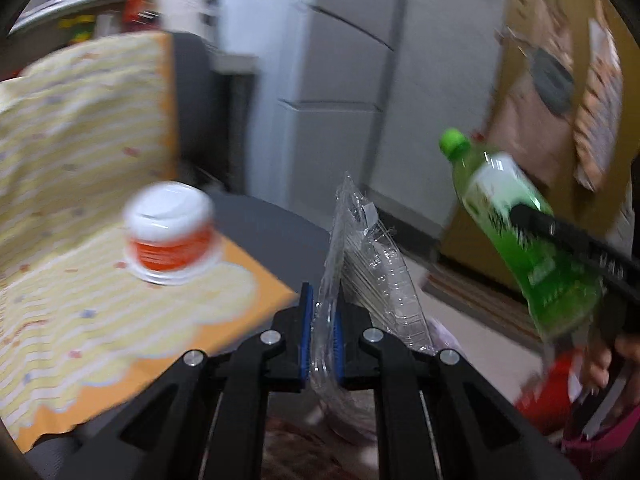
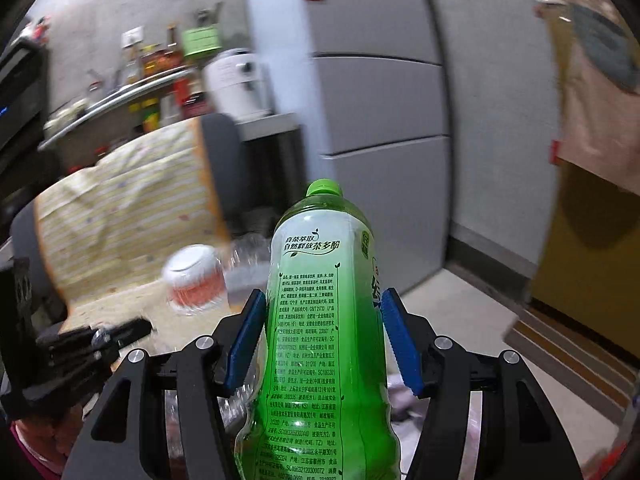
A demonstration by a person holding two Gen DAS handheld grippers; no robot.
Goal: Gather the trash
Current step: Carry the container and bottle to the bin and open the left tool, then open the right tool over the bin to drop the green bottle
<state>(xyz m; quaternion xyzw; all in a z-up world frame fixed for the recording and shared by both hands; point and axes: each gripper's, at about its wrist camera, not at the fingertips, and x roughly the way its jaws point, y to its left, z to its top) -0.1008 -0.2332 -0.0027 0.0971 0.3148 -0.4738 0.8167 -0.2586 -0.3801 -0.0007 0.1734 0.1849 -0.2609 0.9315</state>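
Observation:
My left gripper (image 1: 322, 334) is shut on a crumpled clear plastic container (image 1: 372, 264) that sticks up between its blue pads. My right gripper (image 2: 324, 336) is shut on a green drink bottle (image 2: 324, 320) with a green cap and white label, held upright. The bottle (image 1: 516, 232) and the right gripper's finger show at the right of the left wrist view. A white and orange cup (image 1: 170, 232) stands upside down on the yellow striped tablecloth (image 1: 80, 220); it also shows in the right wrist view (image 2: 194, 276). The left gripper shows blurred at lower left of the right wrist view (image 2: 92, 344).
A grey fridge or cabinet (image 2: 380, 100) stands ahead. A shelf with bottles and a white appliance (image 2: 236, 84) is at the back left. A yellow wall and door mat (image 2: 572, 352) are at the right. The table's dark edge (image 1: 272, 220) lies beside the cloth.

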